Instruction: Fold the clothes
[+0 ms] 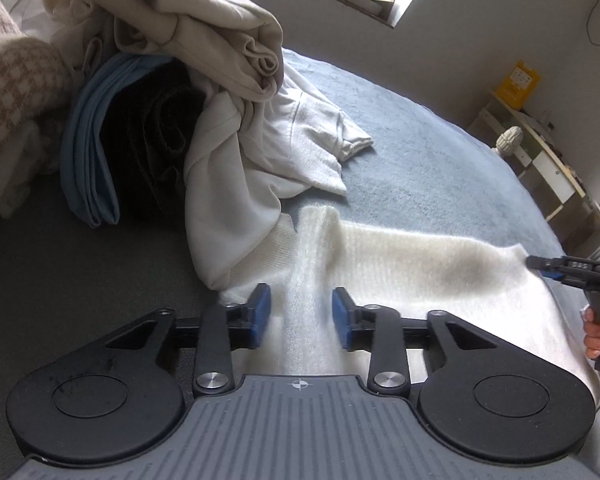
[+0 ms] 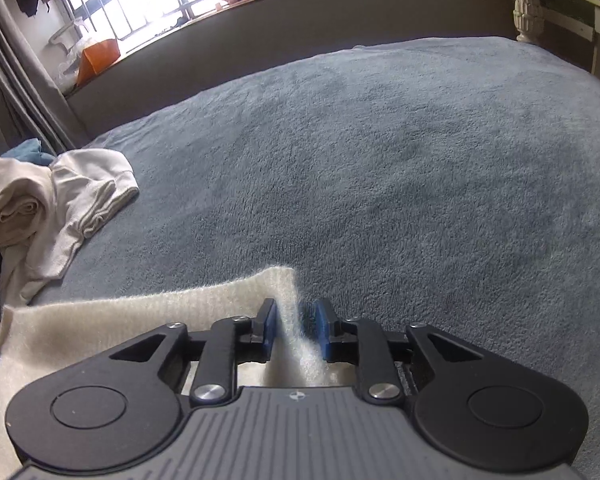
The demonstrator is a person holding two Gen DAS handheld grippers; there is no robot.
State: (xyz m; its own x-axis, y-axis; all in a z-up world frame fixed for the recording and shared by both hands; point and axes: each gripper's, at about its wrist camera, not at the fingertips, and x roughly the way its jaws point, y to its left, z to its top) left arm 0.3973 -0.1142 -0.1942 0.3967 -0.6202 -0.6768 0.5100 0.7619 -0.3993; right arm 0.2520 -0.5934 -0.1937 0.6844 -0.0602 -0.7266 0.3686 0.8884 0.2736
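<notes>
A cream knit sweater (image 1: 412, 264) lies spread on the blue-grey bed cover (image 1: 420, 152). My left gripper (image 1: 301, 312) is open, its blue pads either side of a raised fold of the sweater near its left edge. My right gripper (image 2: 294, 322) is nearly shut, its blue pads close around the sweater's far right corner (image 2: 288, 300). The right gripper also shows in the left wrist view (image 1: 540, 264), at the sweater's right corner, held by a hand. The sweater shows in the right wrist view (image 2: 120, 320) stretching away to the left.
A heap of unfolded clothes sits at the left: a beige garment (image 1: 188, 20), a white sweatshirt (image 1: 268, 140), a blue piece (image 1: 84, 140) and a dark one (image 1: 156, 132). A checked blanket (image 1: 8, 92) lies far left. A shelf unit (image 1: 548, 152) stands beyond the bed.
</notes>
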